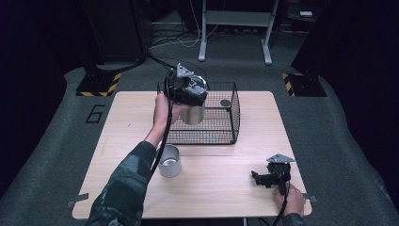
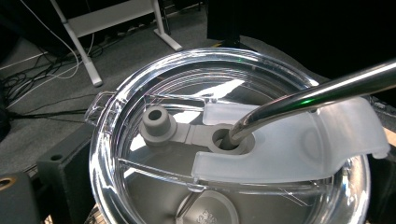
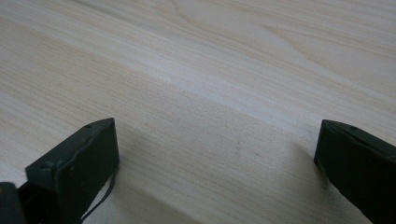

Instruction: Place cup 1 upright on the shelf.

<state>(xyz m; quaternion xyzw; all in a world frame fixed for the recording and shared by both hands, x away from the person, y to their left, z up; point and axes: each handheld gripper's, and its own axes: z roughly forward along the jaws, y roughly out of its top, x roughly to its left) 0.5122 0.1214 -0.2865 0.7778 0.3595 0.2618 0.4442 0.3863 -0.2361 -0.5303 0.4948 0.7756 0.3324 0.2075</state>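
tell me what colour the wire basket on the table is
Black, a rectangular wire mesh basket; it shows best in the high view.

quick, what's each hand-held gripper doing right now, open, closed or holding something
Left hand-held gripper: over the wire basket, at a lidded steel cup; jaw state cannot be told.
Right hand-held gripper: open, holding nothing.

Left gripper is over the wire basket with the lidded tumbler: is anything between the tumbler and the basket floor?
Nothing visible. In the high view the tumbler hangs under the left gripper, inside the wire basket. The mesh floor around it looks bare; a small dark disc lies off toward the far right corner.
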